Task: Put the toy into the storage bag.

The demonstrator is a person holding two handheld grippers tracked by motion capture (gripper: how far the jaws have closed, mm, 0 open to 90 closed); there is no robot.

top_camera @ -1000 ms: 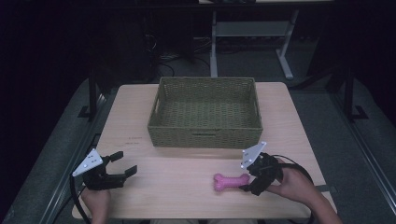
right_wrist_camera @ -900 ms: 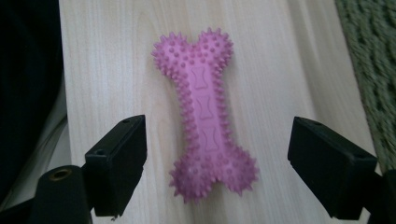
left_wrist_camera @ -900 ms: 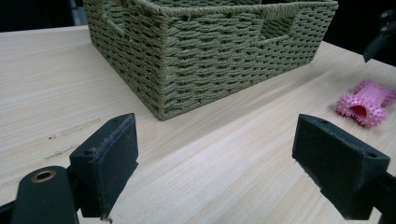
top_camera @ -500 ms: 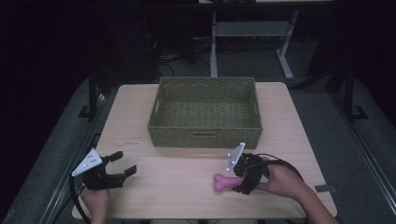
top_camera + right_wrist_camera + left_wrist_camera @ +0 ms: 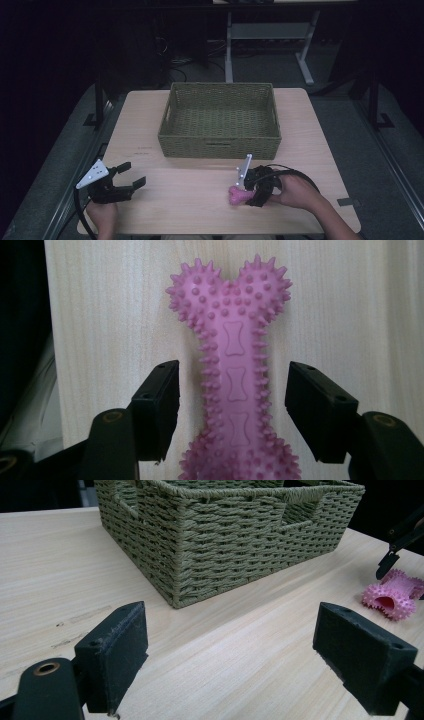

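Right gripper (image 5: 232,405) is straddling the pink spiky bone toy (image 5: 232,370) at frame centre, jaws apart; closing likely comes next. Left gripper (image 5: 230,655) is idling, jaws apart.

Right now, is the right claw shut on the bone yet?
Open. The right claw straddles the bone, with gaps either side.

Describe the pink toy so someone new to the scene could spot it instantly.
Start at the woven basket in the middle of the table. In front of its right front corner, toward the person, the bone toy lies flat between the right gripper's open jaws. It is the one bright pink, spiky, bone-shaped thing.
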